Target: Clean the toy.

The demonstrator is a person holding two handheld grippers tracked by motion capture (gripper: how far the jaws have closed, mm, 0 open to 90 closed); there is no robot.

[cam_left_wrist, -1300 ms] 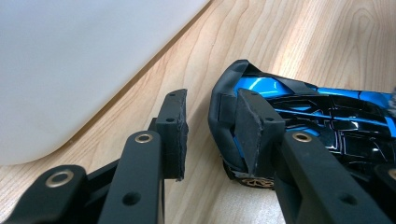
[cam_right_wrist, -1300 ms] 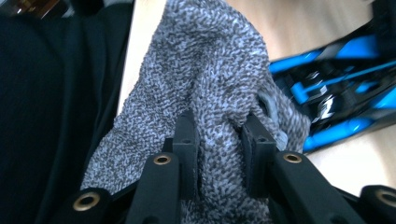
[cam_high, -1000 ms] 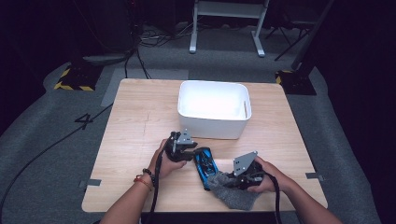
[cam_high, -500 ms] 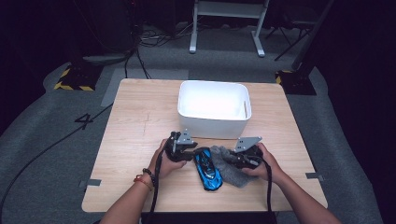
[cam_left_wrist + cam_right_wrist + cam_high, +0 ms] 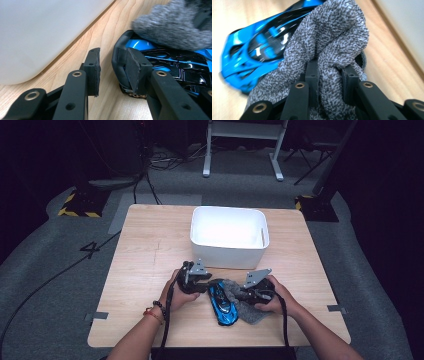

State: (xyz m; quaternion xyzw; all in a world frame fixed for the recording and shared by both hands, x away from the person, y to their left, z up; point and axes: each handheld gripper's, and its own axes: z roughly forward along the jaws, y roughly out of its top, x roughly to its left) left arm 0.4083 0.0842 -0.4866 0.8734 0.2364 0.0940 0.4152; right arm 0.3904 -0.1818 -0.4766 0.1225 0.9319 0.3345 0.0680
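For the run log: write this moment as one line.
left gripper: steadies toy car | right gripper: shut on grey cloth | cloth on car

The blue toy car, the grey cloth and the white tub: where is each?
Blue toy car (image 5: pixel 223 306): high view, on its roof.
Grey cloth (image 5: pixel 329 37): right gripper view, on the bunched fold.
White tub (image 5: pixel 227 253): high view, on its near wall.

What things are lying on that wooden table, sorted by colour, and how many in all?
White: 1, the white plastic bin
Blue: 1, the glossy blue and black toy car
Grey: 1, the fuzzy grey cloth
Total: 3
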